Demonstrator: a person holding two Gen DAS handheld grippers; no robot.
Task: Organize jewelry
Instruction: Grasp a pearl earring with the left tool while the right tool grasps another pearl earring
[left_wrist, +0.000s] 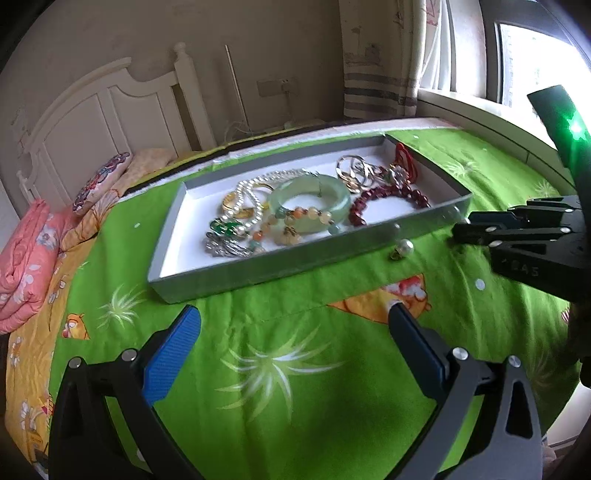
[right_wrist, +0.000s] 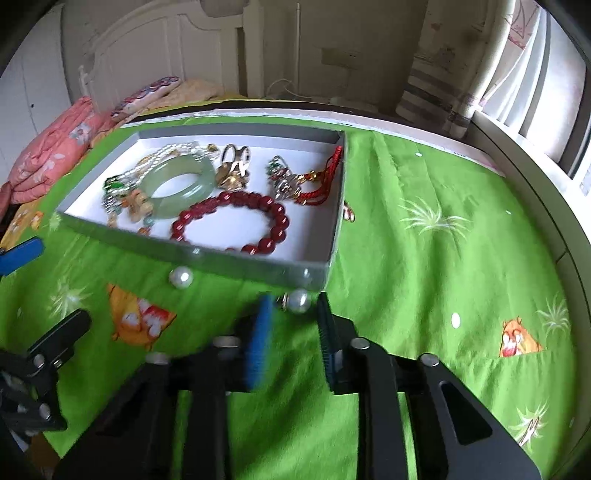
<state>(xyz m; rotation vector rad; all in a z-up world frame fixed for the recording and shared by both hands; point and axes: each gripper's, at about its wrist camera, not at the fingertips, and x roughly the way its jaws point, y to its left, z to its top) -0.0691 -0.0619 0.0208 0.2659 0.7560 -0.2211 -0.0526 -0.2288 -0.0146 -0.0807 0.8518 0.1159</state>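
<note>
A grey tray with a white floor stands on the green bedsheet. It holds a pale jade bangle, a red bead bracelet, a pearl necklace, rings and a red-corded charm. Two pearl earrings lie on the sheet in front of the tray. One pearl earring sits between the tips of my right gripper, whose blue pads stand narrowly apart on either side without pressing on it. The other pearl earring lies free to its left. My left gripper hovers wide open and empty before the tray.
A folded pink quilt and a patterned pillow lie at the left by the white headboard. A window sill and curtain run along the right. The green sheet lies bare right of the tray.
</note>
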